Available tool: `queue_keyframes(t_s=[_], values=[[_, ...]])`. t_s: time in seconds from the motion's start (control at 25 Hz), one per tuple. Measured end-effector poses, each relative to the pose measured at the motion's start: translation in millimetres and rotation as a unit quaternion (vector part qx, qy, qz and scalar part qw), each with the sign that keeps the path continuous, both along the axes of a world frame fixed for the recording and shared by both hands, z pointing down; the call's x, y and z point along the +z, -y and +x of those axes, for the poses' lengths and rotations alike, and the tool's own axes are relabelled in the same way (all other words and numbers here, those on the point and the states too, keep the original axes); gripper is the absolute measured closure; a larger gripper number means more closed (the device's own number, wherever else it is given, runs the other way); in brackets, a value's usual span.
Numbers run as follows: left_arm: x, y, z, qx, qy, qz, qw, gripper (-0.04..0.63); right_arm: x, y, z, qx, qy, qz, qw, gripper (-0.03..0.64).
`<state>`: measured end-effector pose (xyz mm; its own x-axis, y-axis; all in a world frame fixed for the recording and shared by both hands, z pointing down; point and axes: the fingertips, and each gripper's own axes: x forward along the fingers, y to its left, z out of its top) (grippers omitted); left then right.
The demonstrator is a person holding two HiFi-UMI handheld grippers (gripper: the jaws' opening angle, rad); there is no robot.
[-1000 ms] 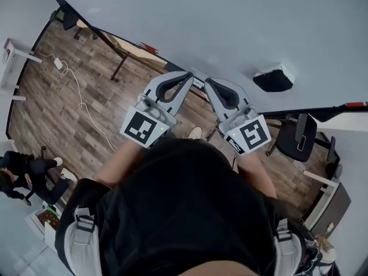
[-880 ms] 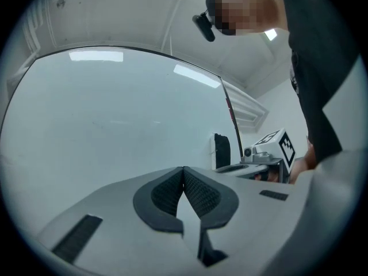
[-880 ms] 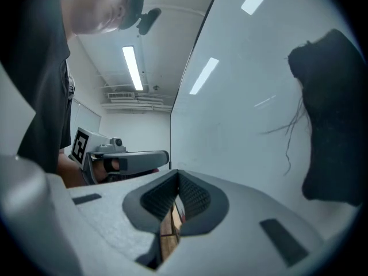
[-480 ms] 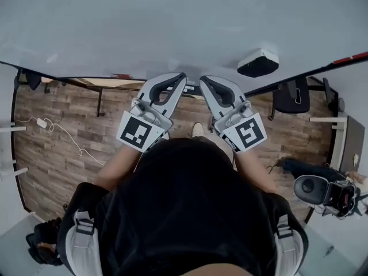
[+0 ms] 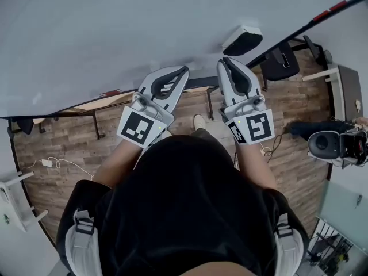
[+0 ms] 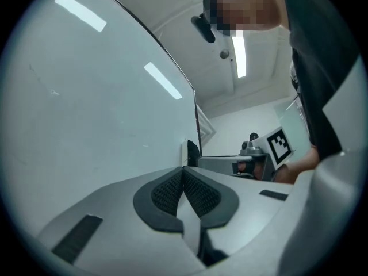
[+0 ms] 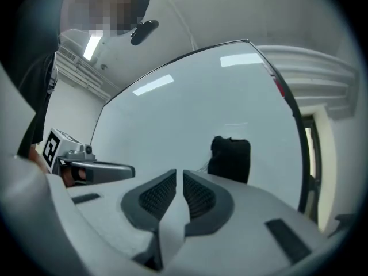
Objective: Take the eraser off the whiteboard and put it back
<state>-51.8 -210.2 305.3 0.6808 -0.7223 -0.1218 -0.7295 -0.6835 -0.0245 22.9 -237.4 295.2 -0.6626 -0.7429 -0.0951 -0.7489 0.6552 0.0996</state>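
Whiteboard (image 5: 115, 33) fills the upper part of the head view, with the black eraser (image 5: 242, 40) stuck to it at upper right, just beyond the right gripper (image 5: 228, 62). That gripper's jaws are opening — a narrow slit, nothing between them. The left gripper (image 5: 183, 71) alongside is closed tight — empty.

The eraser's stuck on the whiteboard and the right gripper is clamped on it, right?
Not clamped. The eraser is on the whiteboard, but the right gripper view shows the right gripper apart from it, jaws just opening with nothing between them.
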Motion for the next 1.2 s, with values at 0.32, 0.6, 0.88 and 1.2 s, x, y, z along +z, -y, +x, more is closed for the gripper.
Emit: queue_keyframes(t_s=[0.32,0.6,0.88,1.2], values=[[-6,3,13,0.043,-0.007,0.008,0.999,0.6,-13,8,33,0.111,0.017,0.013,0.994,0.513],[-6,6,19,0.059,-0.009,0.012,0.9982,0.601,-9,24,53,0.164,0.038,-0.009,0.986,0.337],[-7,5,16,0.061,-0.012,0.006,0.9981,0.601,-3,39,53,0.184,0.064,-0.032,0.98,0.327],[-5,11,8,0.057,-0.012,-0.002,0.9983,0.6,4,58,50,0.206,0.079,-0.055,0.974,0.328]])
